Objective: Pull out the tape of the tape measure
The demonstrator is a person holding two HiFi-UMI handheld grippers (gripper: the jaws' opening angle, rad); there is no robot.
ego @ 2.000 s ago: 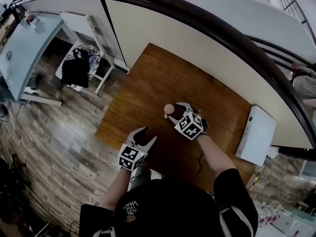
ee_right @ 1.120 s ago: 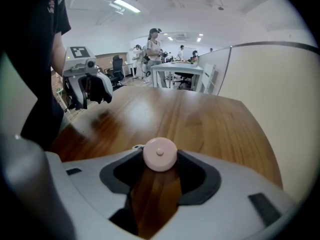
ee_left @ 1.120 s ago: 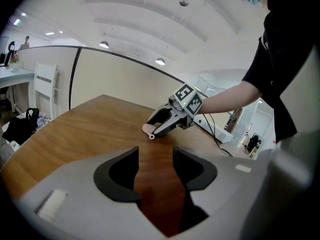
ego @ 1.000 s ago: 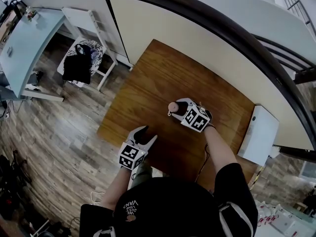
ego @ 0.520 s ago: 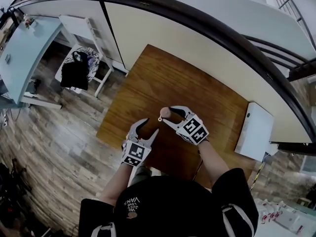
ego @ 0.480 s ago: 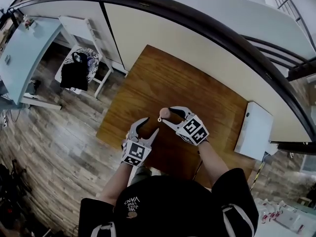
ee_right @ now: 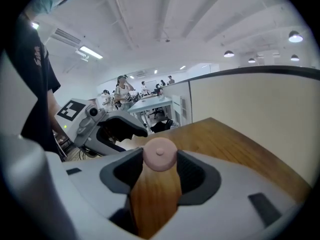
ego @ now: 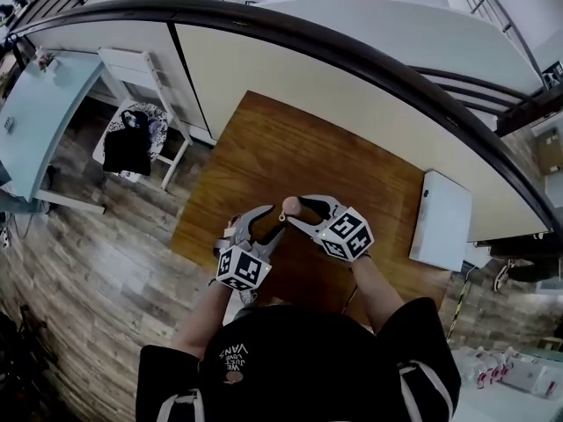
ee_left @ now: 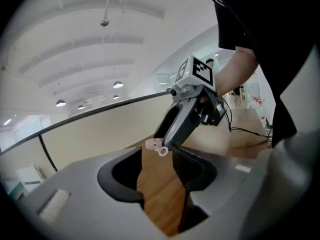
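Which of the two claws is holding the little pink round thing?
The right claw: its jaws grip the small round pink tape measure. The left claw is open and empty.

The person wore a black cap (ego: pixel 273 345) with white lettering and a black short-sleeved shirt (ego: pixel 424 345); the grey left gripper (ego: pixel 271 220) and right gripper (ego: pixel 296 211) bore black-and-white marker cubes.

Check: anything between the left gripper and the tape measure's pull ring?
Nothing visible. The left gripper is open, and the white pull ring hangs in open air just ahead of its jaws, off the pink tape measure held in the right gripper.
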